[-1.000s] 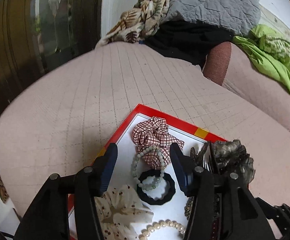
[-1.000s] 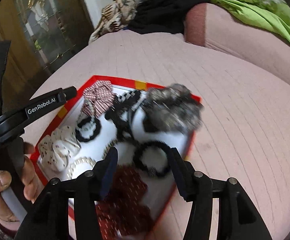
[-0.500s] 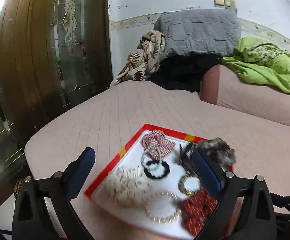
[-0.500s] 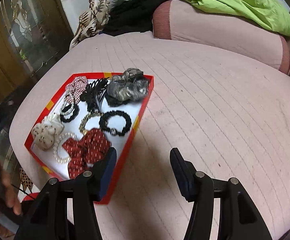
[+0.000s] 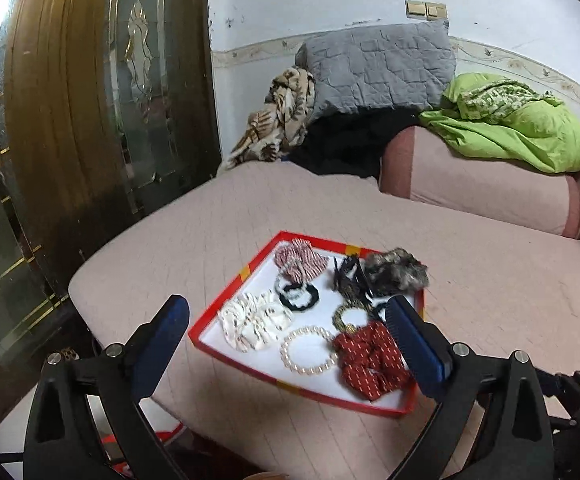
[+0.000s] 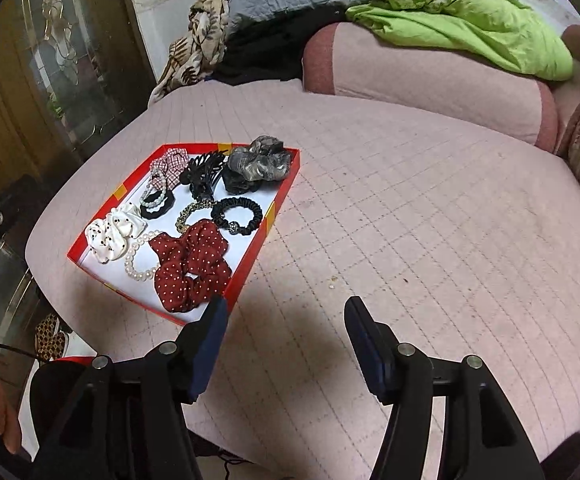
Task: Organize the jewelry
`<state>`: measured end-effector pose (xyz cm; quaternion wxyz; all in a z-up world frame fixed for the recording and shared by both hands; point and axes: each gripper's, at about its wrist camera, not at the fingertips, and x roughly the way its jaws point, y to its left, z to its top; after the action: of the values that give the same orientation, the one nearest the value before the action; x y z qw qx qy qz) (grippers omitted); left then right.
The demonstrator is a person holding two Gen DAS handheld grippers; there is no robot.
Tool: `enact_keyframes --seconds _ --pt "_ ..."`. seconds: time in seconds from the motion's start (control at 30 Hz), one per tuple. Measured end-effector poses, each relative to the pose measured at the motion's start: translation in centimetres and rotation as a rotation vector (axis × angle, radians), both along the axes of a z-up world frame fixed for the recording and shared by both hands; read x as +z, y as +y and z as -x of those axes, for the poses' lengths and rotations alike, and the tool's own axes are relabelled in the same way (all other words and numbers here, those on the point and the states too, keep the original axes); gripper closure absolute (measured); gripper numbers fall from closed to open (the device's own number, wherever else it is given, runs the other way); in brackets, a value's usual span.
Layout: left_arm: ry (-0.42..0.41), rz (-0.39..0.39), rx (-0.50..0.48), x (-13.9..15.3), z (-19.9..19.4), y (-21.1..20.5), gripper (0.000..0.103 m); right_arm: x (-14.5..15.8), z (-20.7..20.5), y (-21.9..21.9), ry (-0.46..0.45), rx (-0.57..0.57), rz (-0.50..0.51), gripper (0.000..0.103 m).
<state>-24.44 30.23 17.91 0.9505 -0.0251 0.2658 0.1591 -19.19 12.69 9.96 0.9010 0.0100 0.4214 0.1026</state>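
A red-rimmed white tray lies on the pink bed near its left corner. It holds a red dotted scrunchie, a pearl bracelet, a white dotted scrunchie, a black hair tie, a black claw clip, a grey scrunchie and a checked scrunchie. My left gripper is open and empty, held back above the tray's near edge. My right gripper is open and empty, over bare bedding right of the tray.
The pink quilted bed stretches right of the tray. A pink bolster, a green blanket, a grey pillow and a patterned cloth lie at the back. A wooden glass door stands left of the bed edge.
Both grippers have pulled back and up from the tray, so the whole tray shows. The left jaws have opened wider. The tray's contents have not moved.
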Motion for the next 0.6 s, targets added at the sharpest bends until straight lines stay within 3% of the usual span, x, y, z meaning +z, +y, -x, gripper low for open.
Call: enact_keyframes --seconds 0.13,0.6 --pt "0.052 0.023 -0.013 -0.4 0.7 0.2 0.005 1.1 1.1 -0.2 -0.045 -0.020 0.016 0.031" --pt "0.116 0.008 -0.013 -1.7 2.5 0.0 0.005 1.6 2.9 0.1 -0.054 -0.040 0.047 0.026"
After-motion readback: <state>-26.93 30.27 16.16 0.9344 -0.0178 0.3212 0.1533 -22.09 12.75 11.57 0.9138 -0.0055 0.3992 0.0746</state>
